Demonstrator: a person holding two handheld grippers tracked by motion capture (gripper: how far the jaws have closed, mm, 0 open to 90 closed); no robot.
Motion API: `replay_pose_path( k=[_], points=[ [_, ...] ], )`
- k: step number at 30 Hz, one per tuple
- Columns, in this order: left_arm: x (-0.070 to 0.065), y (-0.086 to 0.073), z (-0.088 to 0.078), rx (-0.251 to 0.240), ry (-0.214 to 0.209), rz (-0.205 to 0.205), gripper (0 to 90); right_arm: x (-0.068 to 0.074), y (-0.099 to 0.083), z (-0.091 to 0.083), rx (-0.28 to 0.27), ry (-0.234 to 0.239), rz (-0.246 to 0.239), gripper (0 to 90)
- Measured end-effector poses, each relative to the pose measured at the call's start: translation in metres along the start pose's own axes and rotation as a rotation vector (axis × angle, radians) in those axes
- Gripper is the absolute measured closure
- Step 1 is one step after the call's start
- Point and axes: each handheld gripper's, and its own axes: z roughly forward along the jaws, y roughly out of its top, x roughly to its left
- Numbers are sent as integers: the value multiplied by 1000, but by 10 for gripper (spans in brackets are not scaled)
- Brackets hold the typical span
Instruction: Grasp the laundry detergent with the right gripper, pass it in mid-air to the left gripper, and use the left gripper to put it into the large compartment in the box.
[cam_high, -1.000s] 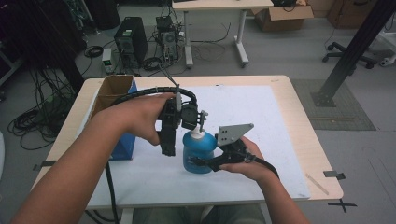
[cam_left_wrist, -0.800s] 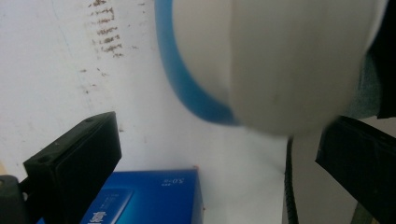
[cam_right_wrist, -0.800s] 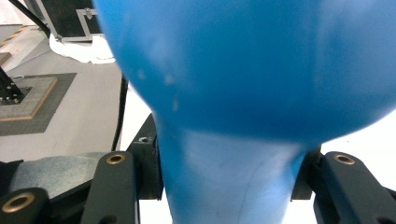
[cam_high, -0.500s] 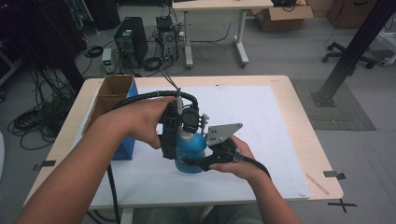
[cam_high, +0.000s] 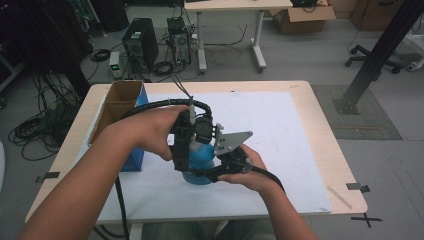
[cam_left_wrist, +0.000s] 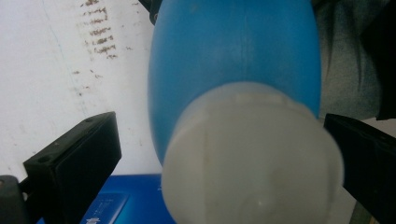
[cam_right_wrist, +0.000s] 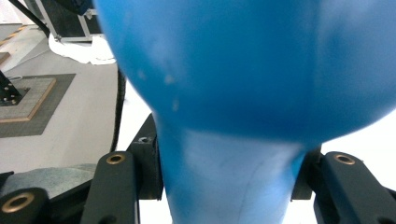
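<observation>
A blue plastic bottle (cam_high: 201, 159) with a white cap (cam_left_wrist: 252, 158) stands on the white mat near the table's front. My right gripper (cam_right_wrist: 229, 186) is shut on the bottle's narrower lower part (cam_right_wrist: 229, 177), a pad pressed on each side; in the high view it (cam_high: 216, 172) comes in from the right. My left gripper (cam_high: 187, 147) points down over the bottle top. Its jaws stand open on either side of the cap, with a clear gap at the left one and the right one close to the cap's edge.
An open cardboard box (cam_high: 120, 102) with a blue side stands at the table's left, close behind my left hand. A white mat (cam_high: 280, 130) covers most of the wooden table (cam_high: 320, 115). Cables trail from both grippers toward the front edge.
My right gripper has slid the bottle a little to the left, bringing its cap under and between the left gripper's jaws. The left hand has stayed put.
</observation>
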Motion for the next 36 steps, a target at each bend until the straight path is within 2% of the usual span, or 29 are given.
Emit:
replay_pose_path(
  k=[9, 21, 36],
  points=[
    [-1, 1, 0, -6, 1, -4, 2, 0, 3, 4, 3, -1, -14, 452],
    [-2, 2, 0, -5, 16, 9, 24, 1, 4, 6, -4, 3, -6, 452],
    [-5, 3, 0, -5, 23, 19, 137, 4, 8, 6, -7, 1, -4, 452]
  ],
)
